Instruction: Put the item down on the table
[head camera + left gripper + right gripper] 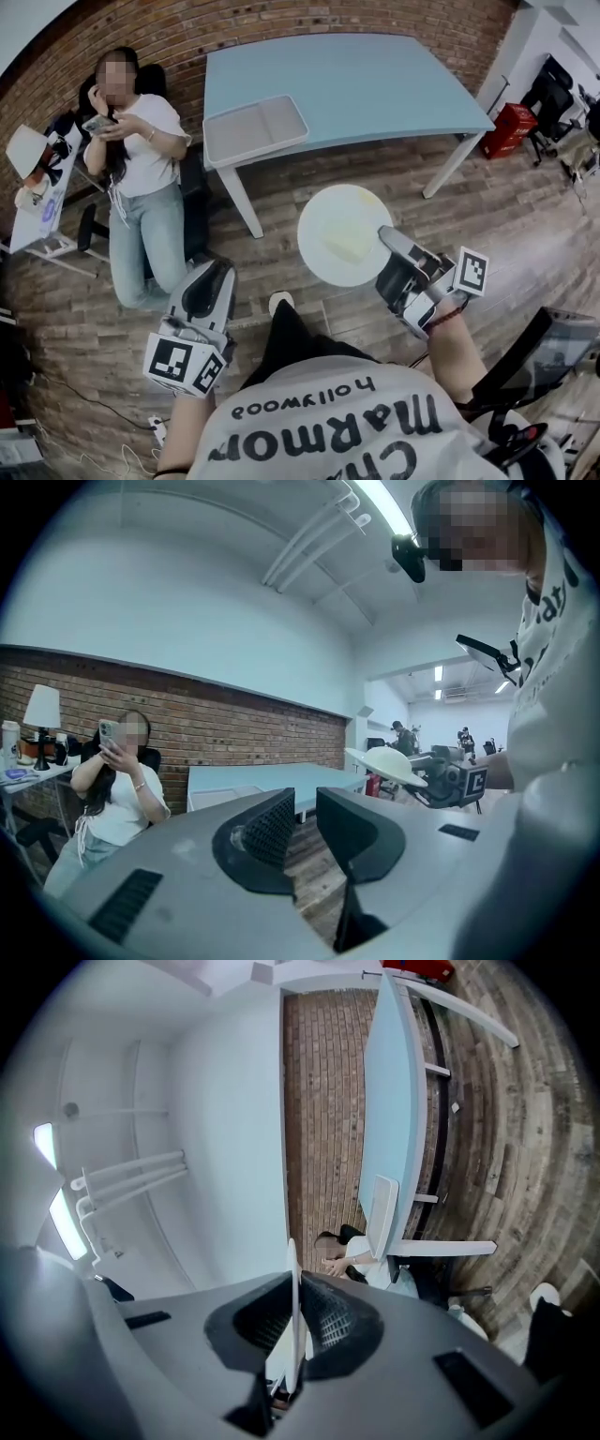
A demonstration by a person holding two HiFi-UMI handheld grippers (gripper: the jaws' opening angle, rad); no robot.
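A round white plate (344, 233) hangs flat above the wood floor, short of the light blue table (375, 84). My right gripper (390, 240) is shut on the plate's right rim. In the right gripper view the plate (292, 1283) shows edge-on as a thin white line pinched between the ribbed pads. From the left gripper view the plate (386, 762) appears at the right, held out in the air. My left gripper (212, 276) hangs low at the left, open, with nothing between its fingers (272, 827).
A grey two-compartment tray (254, 128) sits at the table's near left corner. A person in a white shirt (141, 141) sits left of the table, looking at a phone. A side table with a lamp (33, 155) stands further left. A red crate (508, 128) sits at right.
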